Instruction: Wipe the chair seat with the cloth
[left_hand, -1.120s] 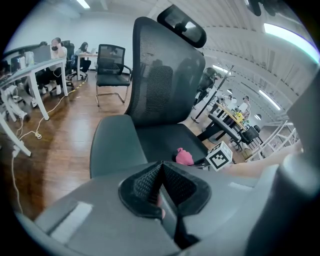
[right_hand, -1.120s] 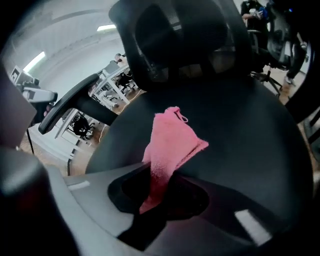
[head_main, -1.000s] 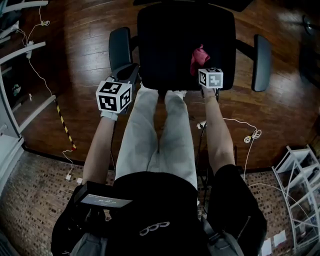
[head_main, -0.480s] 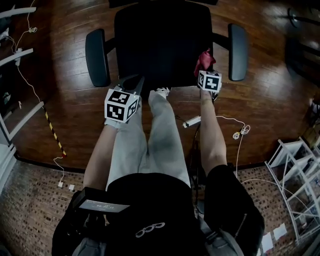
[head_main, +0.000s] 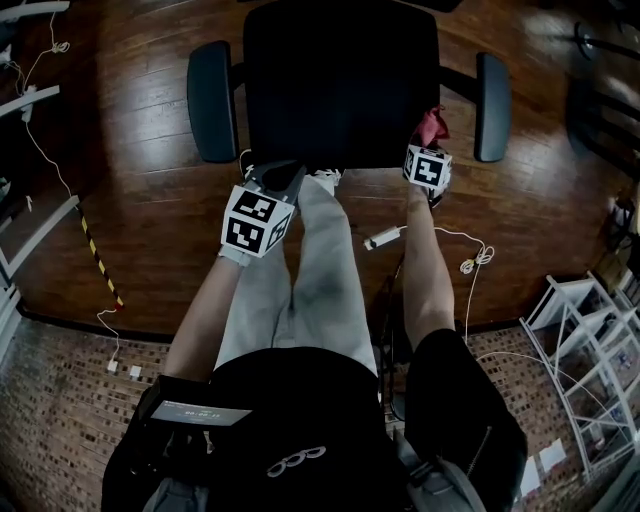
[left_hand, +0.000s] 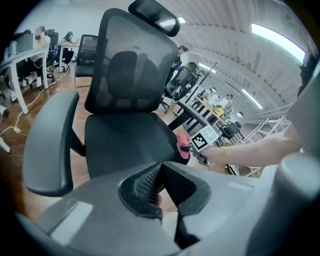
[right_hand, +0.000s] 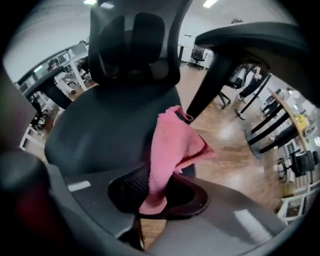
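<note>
Both of the person's forearms stretch straight out and down to the near edge of the smooth black chair seat. The right gripper is clenched on a fuzzy pink cloth, which stands bunched at the seat's near right corner, close to the padded right armrest. The left gripper, its ribbed pads pressed together on nothing, hovers at the near left edge, below the mesh backrest.
</note>
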